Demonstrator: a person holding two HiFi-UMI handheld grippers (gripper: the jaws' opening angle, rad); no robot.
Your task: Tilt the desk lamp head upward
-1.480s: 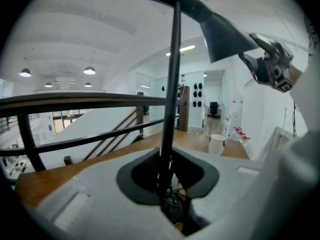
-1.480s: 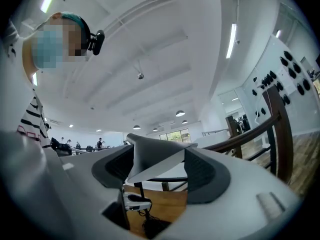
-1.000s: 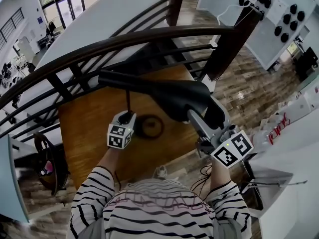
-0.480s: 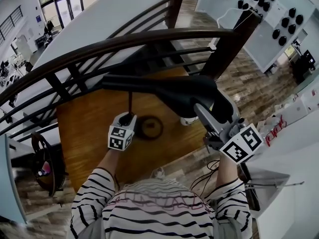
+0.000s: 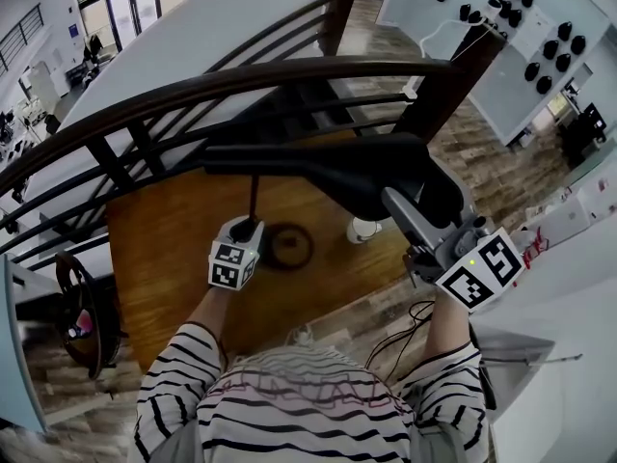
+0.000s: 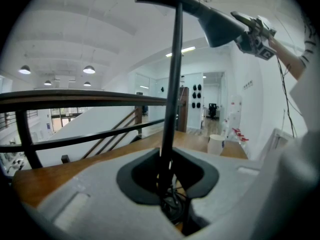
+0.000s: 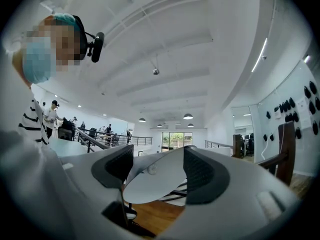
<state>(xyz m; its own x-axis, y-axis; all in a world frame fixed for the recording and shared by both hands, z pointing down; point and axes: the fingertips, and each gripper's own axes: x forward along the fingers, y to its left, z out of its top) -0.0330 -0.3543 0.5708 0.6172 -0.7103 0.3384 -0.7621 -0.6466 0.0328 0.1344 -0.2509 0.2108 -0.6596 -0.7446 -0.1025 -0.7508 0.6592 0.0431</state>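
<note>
Lamp head [image 5: 357, 172] in R tongs [image 7: 152, 169]

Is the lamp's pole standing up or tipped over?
Standing up: the pole rises straight above the wooden table, with the left gripper clamped around it.

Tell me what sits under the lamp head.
In the head view, the wooden tabletop shows under the lamp head, with a white cup peeking out at its edge. The rest of the cup is covered by the head.

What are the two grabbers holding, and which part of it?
The left gripper holds the lamp's thin upright pole, low down. The right gripper pinches the lamp head by its edge.
</note>
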